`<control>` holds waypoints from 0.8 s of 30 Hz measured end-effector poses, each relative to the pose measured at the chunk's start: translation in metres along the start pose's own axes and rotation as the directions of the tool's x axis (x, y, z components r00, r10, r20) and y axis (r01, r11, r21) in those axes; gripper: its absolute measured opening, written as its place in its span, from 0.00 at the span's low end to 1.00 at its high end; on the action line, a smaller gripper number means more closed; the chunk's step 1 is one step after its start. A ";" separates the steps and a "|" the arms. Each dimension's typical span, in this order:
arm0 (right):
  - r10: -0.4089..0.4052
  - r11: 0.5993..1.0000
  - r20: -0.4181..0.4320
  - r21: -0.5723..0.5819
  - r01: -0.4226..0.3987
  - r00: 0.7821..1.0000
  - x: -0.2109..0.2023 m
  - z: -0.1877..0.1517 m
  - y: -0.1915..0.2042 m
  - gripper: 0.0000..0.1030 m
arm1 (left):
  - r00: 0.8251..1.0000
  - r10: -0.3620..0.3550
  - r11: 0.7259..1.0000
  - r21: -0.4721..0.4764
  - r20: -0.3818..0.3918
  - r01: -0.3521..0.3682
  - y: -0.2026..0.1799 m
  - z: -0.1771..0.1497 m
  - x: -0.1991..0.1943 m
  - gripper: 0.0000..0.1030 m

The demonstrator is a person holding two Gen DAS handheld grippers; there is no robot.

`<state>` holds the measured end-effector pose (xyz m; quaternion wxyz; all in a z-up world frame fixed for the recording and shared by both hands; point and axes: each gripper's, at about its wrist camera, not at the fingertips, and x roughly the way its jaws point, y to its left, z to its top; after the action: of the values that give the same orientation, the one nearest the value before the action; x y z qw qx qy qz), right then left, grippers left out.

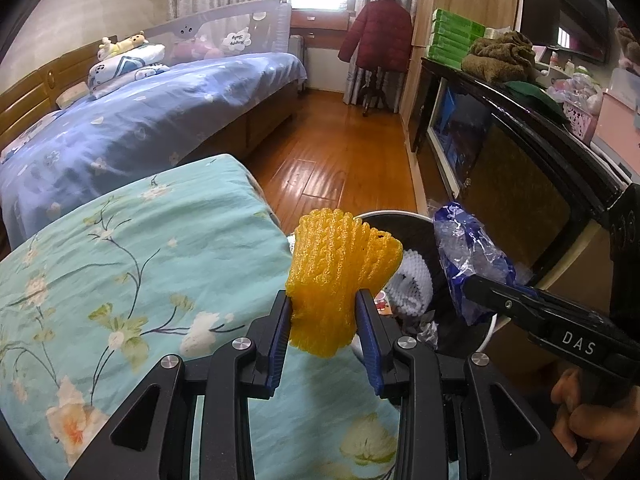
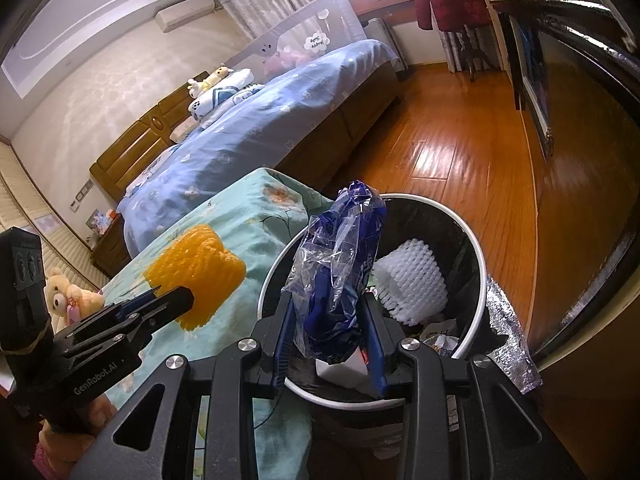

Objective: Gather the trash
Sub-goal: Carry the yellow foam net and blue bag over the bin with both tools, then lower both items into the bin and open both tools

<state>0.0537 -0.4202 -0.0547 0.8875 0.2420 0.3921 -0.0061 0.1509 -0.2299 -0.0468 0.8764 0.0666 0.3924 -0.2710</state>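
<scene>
Right tongs (image 2: 328, 344) pinch a crumpled blue plastic wrapper (image 2: 340, 264) directly above the trash bin (image 2: 476, 264), upright. Left tongs (image 1: 324, 332) pinch a yellow foam net (image 1: 332, 272) beside the bin's rim, over the teal quilt (image 1: 120, 248), farther from the opening.

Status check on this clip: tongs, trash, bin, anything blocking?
Left tongs shut on yellow foam net, beside bin rim. Right tongs shut on blue plastic wrapper, over bin. White foam net already inside. Nothing blocking.
</scene>
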 end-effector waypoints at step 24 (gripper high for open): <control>-0.023 1.000 -0.022 0.009 0.023 0.999 0.011 0.010 -0.012 0.34 | 1.000 -0.015 1.000 0.021 -0.022 0.015 -0.013 0.011 0.023 0.32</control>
<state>0.0657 -0.4332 -0.0618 0.8818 0.2418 0.4046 -0.0155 0.1636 -0.2543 -0.0552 0.8692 0.0759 0.3998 -0.2808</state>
